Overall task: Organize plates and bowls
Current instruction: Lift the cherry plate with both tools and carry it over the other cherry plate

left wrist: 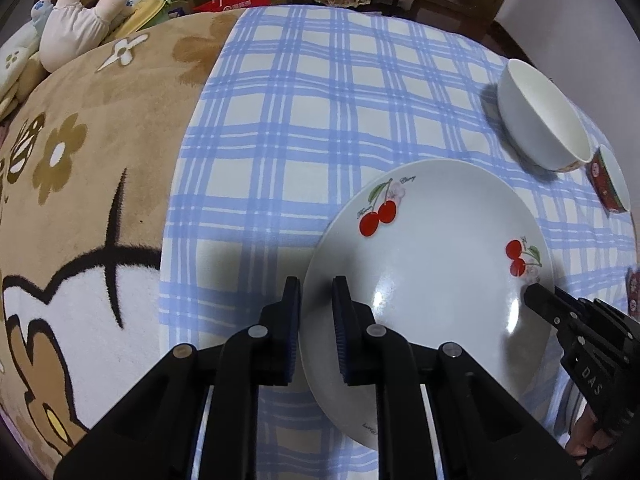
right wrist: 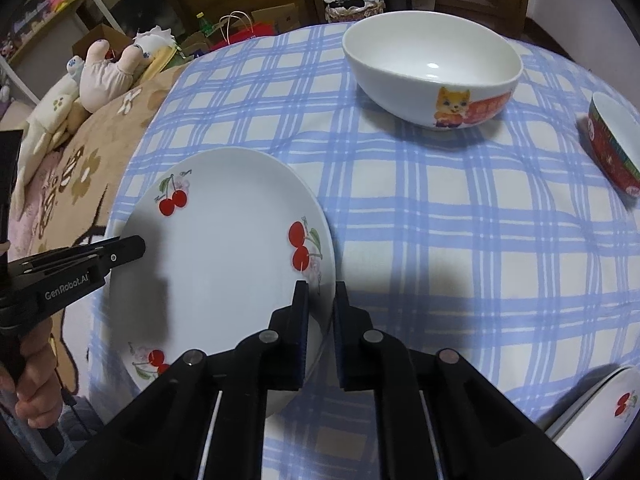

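Left wrist view: the left gripper straddles the left rim of the cherry plate, one finger outside the rim and one over the plate, jaws narrowly apart; contact cannot be confirmed.
Right wrist view: the right gripper straddles the same plate's right rim in the same way, jaws narrow, grip unconfirmed.
Plate: it sits on the blue checked tablecloth, near the cloth's left edge.
White bowl: printed with a cartoon cat, the white bowl stands upright toward the cloth's far edge, well apart from the plate.
Red bowl: the red-patterned bowl stands at the right edge.
Stacked plates: more cherry plates show at the near right corner.
Beside the cloth: a brown floral blanket.
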The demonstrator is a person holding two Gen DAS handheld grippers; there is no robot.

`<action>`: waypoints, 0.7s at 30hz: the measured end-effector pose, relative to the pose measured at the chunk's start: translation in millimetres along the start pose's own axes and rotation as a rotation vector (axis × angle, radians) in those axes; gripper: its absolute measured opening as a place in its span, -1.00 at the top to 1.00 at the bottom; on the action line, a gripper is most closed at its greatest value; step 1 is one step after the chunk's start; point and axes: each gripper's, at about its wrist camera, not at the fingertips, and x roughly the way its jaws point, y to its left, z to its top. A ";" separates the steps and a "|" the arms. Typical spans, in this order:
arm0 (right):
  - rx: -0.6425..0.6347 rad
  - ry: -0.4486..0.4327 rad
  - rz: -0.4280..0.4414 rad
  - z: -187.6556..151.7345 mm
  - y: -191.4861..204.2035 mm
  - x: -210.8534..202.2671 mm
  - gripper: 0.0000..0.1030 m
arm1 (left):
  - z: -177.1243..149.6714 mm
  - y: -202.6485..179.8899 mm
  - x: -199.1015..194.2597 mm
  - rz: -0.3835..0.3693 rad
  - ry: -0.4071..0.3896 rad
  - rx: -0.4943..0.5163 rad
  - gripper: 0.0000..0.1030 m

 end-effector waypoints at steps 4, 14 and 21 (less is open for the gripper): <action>0.017 0.010 0.037 -0.6 -2.1 -2.0 0.79 | -2.0 2.9 -7.1 0.001 -0.029 -0.017 0.72; 0.015 -0.007 0.031 -6.5 -4.4 -17.4 0.80 | -3.8 -4.5 -22.4 -0.026 -0.062 -0.003 0.74; 0.008 -0.023 0.016 -8.9 -11.2 -37.5 0.80 | -7.7 -23.8 -40.4 -0.029 -0.112 0.036 0.75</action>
